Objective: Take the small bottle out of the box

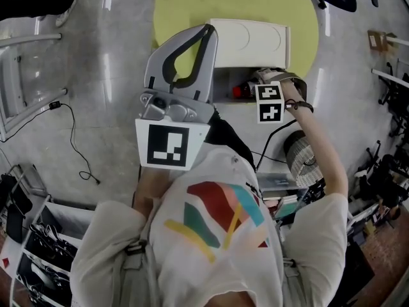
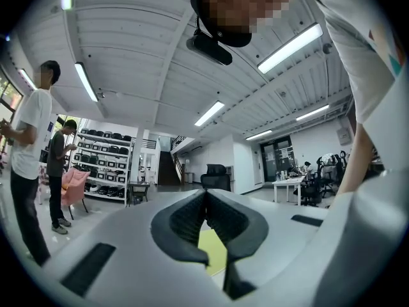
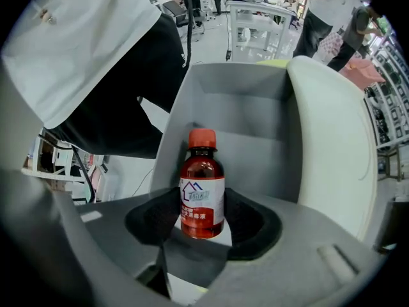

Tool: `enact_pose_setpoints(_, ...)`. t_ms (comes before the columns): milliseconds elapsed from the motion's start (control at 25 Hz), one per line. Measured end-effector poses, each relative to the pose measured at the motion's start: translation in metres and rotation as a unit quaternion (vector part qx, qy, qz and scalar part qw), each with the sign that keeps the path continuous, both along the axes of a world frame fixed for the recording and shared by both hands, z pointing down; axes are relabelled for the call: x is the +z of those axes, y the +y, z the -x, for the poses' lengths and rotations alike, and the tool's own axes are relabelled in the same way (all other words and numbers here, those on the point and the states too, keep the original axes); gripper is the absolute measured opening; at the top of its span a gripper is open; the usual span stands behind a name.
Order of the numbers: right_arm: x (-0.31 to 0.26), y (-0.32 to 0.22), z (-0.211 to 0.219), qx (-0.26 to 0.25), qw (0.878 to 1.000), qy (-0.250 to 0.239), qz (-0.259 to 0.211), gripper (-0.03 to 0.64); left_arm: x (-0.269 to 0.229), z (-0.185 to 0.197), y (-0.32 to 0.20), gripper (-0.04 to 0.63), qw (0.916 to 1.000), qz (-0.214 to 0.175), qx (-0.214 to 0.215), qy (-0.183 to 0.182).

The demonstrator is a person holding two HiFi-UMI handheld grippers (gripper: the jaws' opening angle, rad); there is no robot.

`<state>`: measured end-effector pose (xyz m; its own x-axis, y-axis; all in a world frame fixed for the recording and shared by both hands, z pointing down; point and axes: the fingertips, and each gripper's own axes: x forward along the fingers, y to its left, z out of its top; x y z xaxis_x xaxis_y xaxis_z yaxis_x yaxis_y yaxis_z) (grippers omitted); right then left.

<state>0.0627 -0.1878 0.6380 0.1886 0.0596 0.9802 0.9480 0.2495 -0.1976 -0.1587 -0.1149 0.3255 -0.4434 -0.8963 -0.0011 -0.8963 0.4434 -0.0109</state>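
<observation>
**A:** Nearest in the head view, the left gripper (image 1: 208, 34) was closed and empty; its own view agreed.

**B:** Right gripper view: the right gripper (image 3: 204, 217) stood wide around the small bottle (image 3: 202, 184), upright in the box (image 3: 249, 126). It looked light, stiff and slick, best gripped at the label.

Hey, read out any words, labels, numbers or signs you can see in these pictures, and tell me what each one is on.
Label on the small bottle: house-shaped logo above lines of print, too blurred to read.
Left marker cube and right marker cube: black-and-white square patterns, no letters.
Shirt: coloured shapes, no words.
No other text is readable.
</observation>
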Motion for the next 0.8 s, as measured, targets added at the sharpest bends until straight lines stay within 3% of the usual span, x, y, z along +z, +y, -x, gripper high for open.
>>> enact_pose_setpoints(200, 0.0073, -0.0008, 0.0038, 0.042, 0.999, -0.006, 0.011, 0.213, 0.0012, 0.0030, -0.0033, 0.015, 1.0000, 0.001, 0.003, -0.001)
enact_pose_setpoints(800, 0.0055, -0.0014, 0.0037, 0.045, 0.999, -0.017, 0.008, 0.211, 0.0000, 0.0020, -0.0053, 0.015, 1.0000, 0.005, 0.001, -0.002)
